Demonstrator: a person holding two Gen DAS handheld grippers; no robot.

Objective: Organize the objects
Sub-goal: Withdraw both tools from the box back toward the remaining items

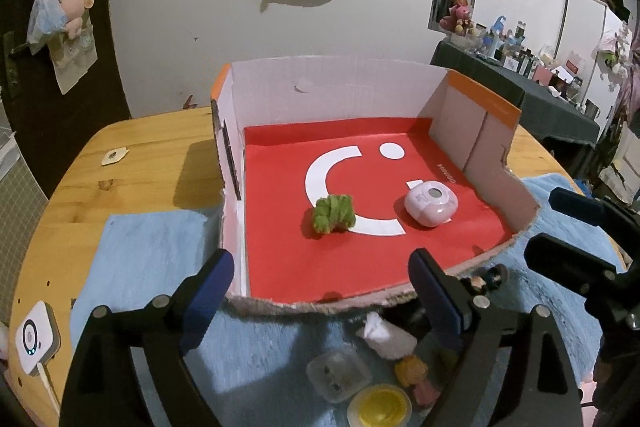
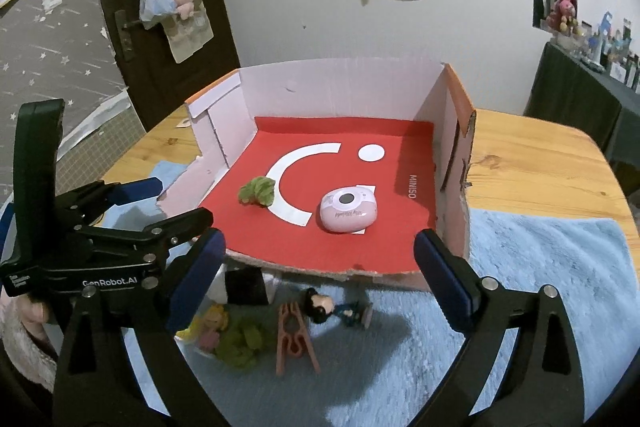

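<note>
Both sets of fingers I run, left gripper [image 1: 320,291] and right gripper [image 2: 320,275], hang released and hold nothing, just before the cardboard box's [image 2: 344,83] torn front edge. Inside the box lie 2 things: a green plush [image 2: 258,190] and a pink case [image 2: 347,211]. Before the box, on the blue towel [image 2: 540,267], sit a clothespin [image 2: 294,339] and figurine [image 2: 322,305].

Left hand-held gripper [image 1: 320,291] and right hand-held gripper [image 2: 320,279] both gape wide, side by side, holding nothing.
</note>
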